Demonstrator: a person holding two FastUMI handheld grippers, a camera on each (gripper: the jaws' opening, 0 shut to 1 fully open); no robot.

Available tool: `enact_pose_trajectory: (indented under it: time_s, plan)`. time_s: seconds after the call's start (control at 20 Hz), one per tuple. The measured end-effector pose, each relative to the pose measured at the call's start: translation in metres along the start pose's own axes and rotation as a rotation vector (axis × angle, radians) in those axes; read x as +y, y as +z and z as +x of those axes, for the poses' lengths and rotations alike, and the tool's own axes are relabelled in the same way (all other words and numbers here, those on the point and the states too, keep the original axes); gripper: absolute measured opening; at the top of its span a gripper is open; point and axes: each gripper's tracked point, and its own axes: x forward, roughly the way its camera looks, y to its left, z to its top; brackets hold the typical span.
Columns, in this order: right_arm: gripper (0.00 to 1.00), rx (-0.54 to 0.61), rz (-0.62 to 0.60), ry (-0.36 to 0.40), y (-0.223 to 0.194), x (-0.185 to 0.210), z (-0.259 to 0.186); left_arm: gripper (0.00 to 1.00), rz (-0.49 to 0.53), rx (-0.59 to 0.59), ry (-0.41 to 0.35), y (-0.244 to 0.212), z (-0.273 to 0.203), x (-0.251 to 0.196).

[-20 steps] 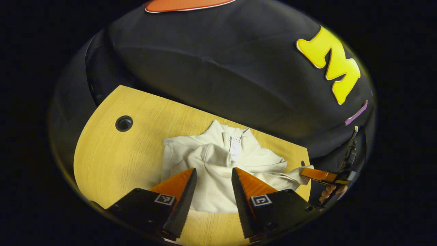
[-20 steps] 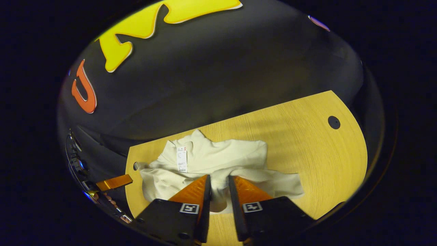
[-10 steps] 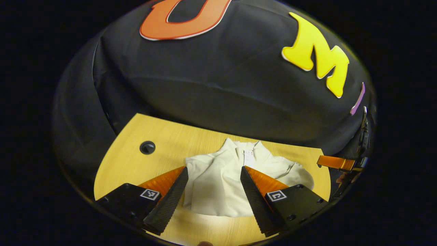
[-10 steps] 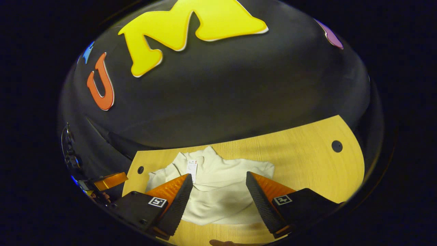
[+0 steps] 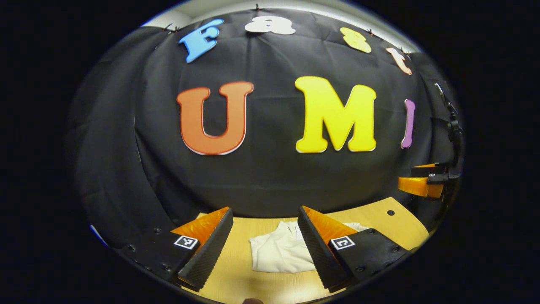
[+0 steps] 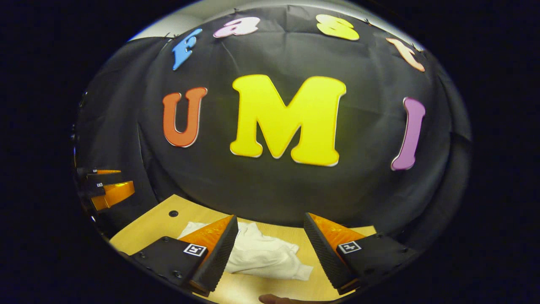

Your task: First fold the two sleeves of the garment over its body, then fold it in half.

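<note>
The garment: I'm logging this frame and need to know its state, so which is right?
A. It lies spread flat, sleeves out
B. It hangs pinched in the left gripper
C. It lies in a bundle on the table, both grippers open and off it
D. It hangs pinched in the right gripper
C: the garment lies bundled on the table, with the left gripper and right gripper open and empty.

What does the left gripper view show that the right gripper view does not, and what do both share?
Left gripper view: the right gripper, open, far off at the right edge; the garment's near edge looks straight. Right gripper view: the left gripper, open, at the left edge; a loose cuff pokes out of the bundle. Both: the cream garment lying on the table, framed by open fingers that do not touch it.
</note>
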Motion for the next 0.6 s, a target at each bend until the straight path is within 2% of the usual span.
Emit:
enact_pose_trajectory:
  time_s: [0.2, 0.25, 0.45, 0.5, 0.55, 0.6]
  plan:
    - [0.97, -0.067, -0.007, 0.040, 0.027, 0.020, -0.069, 0.98, 0.042, -0.137, 0.022, 0.054, -0.055, -0.028]
    - [0.94, -0.078, 0.004, 0.012, 0.031, 0.017, -0.083, 0.97, 0.036, -0.146, 0.026, 0.063, -0.072, -0.027]
    - [0.94, -0.172, 0.042, 0.003, 0.054, 0.022, -0.137, 1.00, -0.017, -0.134, 0.046, 0.054, -0.127, -0.027]
    - [0.94, -0.188, 0.041, -0.007, 0.054, 0.022, -0.151, 0.93, -0.025, -0.136, 0.054, 0.052, -0.138, -0.027]
    - [0.94, -0.198, 0.038, -0.009, 0.054, 0.024, -0.161, 0.99, -0.027, -0.132, 0.062, 0.049, -0.145, -0.029]
    - [0.94, -0.200, 0.033, -0.014, 0.052, 0.024, -0.171, 1.00, -0.029, -0.128, 0.072, 0.046, -0.153, -0.028]
